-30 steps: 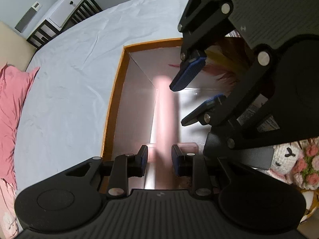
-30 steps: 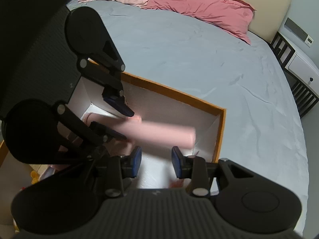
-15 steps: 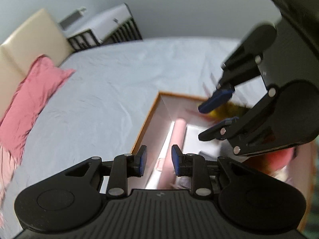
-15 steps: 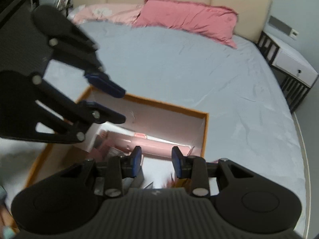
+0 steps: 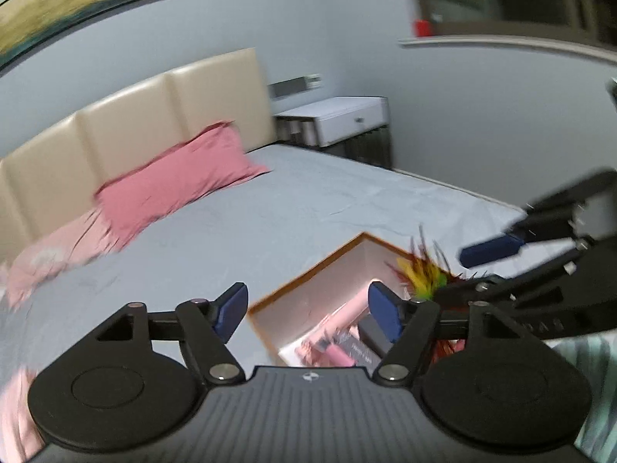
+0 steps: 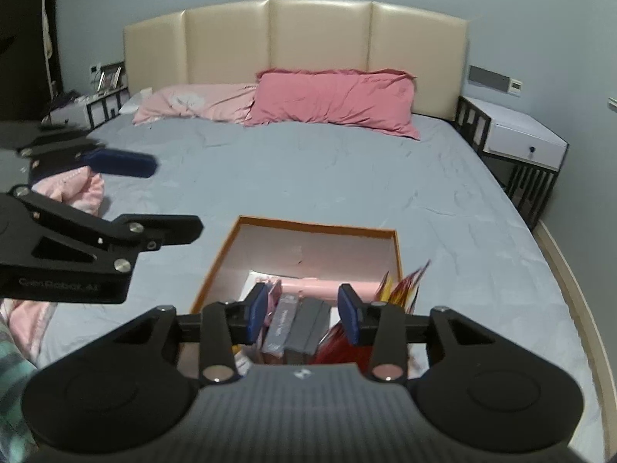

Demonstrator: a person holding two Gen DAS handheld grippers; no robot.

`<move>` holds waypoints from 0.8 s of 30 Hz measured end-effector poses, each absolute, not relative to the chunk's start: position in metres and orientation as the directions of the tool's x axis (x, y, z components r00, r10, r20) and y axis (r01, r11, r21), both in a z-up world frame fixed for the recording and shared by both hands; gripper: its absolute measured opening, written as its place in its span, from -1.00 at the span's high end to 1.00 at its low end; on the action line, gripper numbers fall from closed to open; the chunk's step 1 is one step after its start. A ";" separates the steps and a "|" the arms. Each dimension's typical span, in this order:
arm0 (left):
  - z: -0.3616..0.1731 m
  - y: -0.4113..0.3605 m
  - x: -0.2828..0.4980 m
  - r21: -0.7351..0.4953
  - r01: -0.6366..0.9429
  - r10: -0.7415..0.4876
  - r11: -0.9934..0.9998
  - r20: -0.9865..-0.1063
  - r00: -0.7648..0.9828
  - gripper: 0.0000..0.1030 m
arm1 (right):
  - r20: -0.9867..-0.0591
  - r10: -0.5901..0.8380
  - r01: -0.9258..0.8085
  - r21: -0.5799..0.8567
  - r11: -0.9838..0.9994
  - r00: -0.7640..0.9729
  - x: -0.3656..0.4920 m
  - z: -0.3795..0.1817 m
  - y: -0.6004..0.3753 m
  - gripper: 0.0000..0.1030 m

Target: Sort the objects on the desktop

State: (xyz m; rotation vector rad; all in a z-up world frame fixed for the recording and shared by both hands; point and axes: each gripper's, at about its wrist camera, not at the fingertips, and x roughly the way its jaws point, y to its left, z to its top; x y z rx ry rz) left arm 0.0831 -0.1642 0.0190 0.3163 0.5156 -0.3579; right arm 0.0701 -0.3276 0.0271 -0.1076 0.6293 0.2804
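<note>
An orange-rimmed box (image 6: 316, 227) lies on the grey bed sheet; it also shows in the left wrist view (image 5: 308, 277). Inside lie a long pink tube (image 6: 327, 287), grey and dark flat boxes (image 6: 304, 328) and a red-yellow feathered item (image 6: 401, 283), which also shows in the left wrist view (image 5: 422, 270). My left gripper (image 5: 306, 312) is open and empty, raised above the box's near left corner. My right gripper (image 6: 302, 314) is open and empty, raised above the box's near side. Each gripper shows in the other's view, left (image 6: 127, 196) and right (image 5: 482, 266).
The bed carries pink pillows (image 6: 331, 100) against a cream headboard (image 6: 293, 38). A white bedside cabinet (image 6: 516, 142) stands at the right. A pink cloth (image 6: 73, 189) lies at the bed's left side. A striped fabric (image 6: 11, 386) shows at the lower left.
Both grippers have lifted up and back from inside the box and opened wider. The pink tube, held by my left gripper a second ago, now lies in the box.
</note>
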 end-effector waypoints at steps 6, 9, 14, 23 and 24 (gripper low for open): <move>-0.004 -0.141 0.065 0.067 0.220 -0.150 0.973 -0.541 0.828 -0.61 | -0.594 0.173 -0.222 -0.010 0.975 0.786 0.030 0.008 -0.313 0.16; -0.015 -0.133 0.050 0.054 0.196 -0.133 0.979 -0.560 0.818 -0.61 | -0.598 0.157 -0.200 -0.005 0.980 0.786 0.010 -0.006 -0.311 0.15; -0.040 -0.126 0.041 -0.029 0.155 -0.138 0.987 -0.639 0.757 -0.61 | -0.599 0.147 -0.174 0.013 0.985 0.787 -0.004 -0.029 -0.309 0.13; -0.075 -0.132 0.034 -0.053 0.116 -0.119 0.992 -0.709 0.695 -0.61 | -0.617 0.123 -0.140 0.022 0.990 0.777 -0.001 -0.058 -0.311 0.13; -0.077 -0.133 0.034 -0.054 0.117 -0.120 0.992 -0.714 0.690 -0.61 | -0.619 0.122 -0.137 0.024 0.990 0.776 0.000 -0.059 -0.312 0.13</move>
